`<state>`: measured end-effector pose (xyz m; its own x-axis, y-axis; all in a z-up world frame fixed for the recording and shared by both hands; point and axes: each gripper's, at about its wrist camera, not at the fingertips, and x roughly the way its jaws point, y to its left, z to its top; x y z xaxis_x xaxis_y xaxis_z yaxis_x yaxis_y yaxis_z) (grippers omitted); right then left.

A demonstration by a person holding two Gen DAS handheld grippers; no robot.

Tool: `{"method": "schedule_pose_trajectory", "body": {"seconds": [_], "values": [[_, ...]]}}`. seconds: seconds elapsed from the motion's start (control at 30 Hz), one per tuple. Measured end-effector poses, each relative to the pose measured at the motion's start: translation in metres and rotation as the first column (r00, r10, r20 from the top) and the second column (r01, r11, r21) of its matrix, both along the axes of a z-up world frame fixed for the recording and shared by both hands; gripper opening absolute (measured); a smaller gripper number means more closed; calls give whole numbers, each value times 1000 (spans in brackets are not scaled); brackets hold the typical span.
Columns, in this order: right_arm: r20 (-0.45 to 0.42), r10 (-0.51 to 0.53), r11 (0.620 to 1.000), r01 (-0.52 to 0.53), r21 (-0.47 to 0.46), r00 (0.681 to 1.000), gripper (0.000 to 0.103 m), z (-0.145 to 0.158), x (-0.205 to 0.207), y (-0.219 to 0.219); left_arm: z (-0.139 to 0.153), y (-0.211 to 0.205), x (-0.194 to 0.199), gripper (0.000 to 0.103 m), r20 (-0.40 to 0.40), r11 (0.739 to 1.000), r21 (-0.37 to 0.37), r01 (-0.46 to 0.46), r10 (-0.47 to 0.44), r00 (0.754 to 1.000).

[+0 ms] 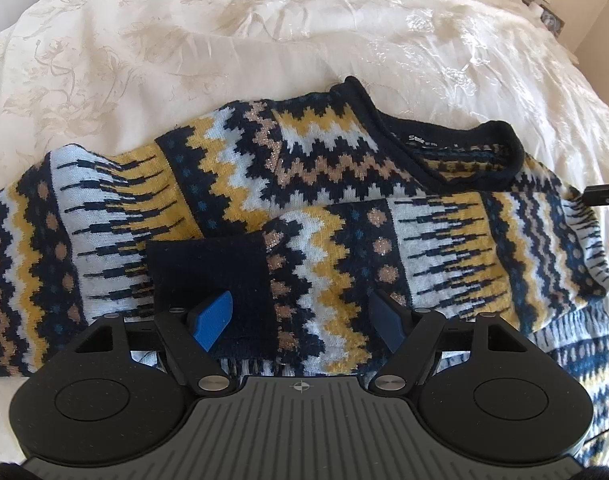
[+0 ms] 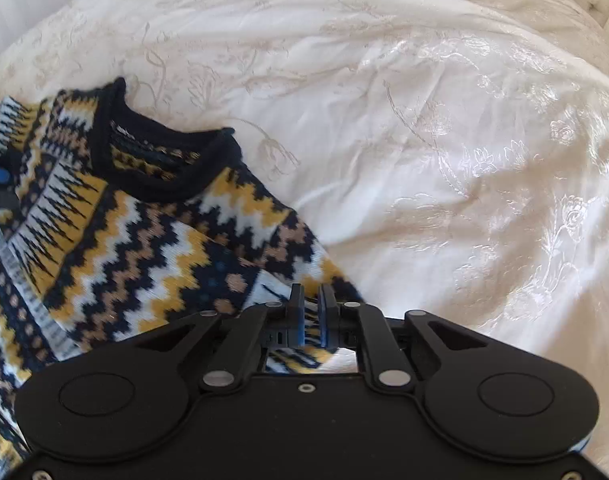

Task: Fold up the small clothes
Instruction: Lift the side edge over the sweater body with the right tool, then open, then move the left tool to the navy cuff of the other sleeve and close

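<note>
A navy, yellow and white zigzag-knit sweater (image 1: 312, 184) is lying on a cream embroidered bedspread (image 1: 184, 40). The left gripper (image 1: 304, 316) is hovering with fingers spread; the right gripper (image 2: 311, 312) is pinching the sweater's edge.

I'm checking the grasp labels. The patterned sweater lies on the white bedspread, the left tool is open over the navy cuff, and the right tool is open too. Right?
Not quite: the right tool is shut on the sweater, as the right wrist view shows. The rest stands: bedspread, left tool open over the navy cuff.

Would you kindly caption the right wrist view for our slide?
Right gripper shut on the patterned sweater's edge, lying on a white bedspread.
</note>
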<state>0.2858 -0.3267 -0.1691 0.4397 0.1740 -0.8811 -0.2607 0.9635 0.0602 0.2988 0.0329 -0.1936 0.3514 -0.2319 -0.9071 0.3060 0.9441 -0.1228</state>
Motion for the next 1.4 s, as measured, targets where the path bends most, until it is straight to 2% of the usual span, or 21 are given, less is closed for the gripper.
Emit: {"method": "schedule_pose_trajectory", "body": {"seconds": [0.07, 0.13, 0.2, 0.3, 0.37, 0.4, 0.43, 0.5, 0.57, 0.63, 0.8, 0.93, 1.1, 1.27, 1.4], "values": [[0, 5, 1000, -5, 7, 1000, 18, 1, -12, 14, -2, -1, 0, 77, -4, 1000, 7, 10, -10, 1000], [-25, 26, 1000, -26, -3, 999, 30, -6, -26, 27, -4, -4, 1, 79, -7, 1000, 12, 14, -14, 1000], [-64, 22, 1000, -23, -15, 998, 34, -17, -42, 29, -5, -5, 2, 84, -11, 1000, 11, 18, -17, 1000], [-95, -57, 998, 55, -18, 994, 33, -31, -65, 13, -8, -8, 2, 87, -12, 1000, 13, 20, -20, 1000], [-88, -116, 993, 116, -5, 989, 32, -30, -71, 6, -10, -9, 2, 94, -10, 1000, 10, 29, -29, 1000], [-85, -133, 991, 132, -15, 988, 35, -27, -72, 7, -10, -10, 2, 95, -6, 999, 5, 34, -34, 999], [-75, -143, 989, 141, -35, 987, 46, -23, -72, 9, -8, -8, 0, 96, -2, 999, 0, 35, -35, 999], [-42, -162, 986, 160, -43, 986, 59, -12, -75, 13, -2, -5, -4, 96, 10, 1000, -16, 23, -23, 1000], [-13, -191, 982, 191, -15, 982, 65, -2, -78, 16, 6, 5, -12, 96, 29, 999, -32, -6, 7, 1000], [8, -222, 975, 222, 19, 975, 78, 6, -80, 20, 14, 22, -22, 96, 48, 998, -50, -47, 50, 998], [16, -288, 950, 284, 131, 958, 91, 19, -87, 38, 28, 83, -41, 97, 57, 980, -64, -187, 191, 980], [8, -305, 934, 298, 197, 952, 94, 25, -89, 63, 37, 147, -49, 97, 62, 938, -67, -340, 344, 937], [14, -279, 936, 268, 230, 960, 95, 35, -93, 98, 47, 231, -60, 97, 84, 853, -72, -516, 521, 850], [13, -269, 931, 257, 261, 963, 99, 43, -96, 128, 53, 297, -66, 97, 103, 777, -85, -624, 630, 770], [5, -274, 924, 262, 278, 962, 100, 46, -98, 150, 53, 333, -64, 97, 116, 743, -91, -663, 669, 734]]}}
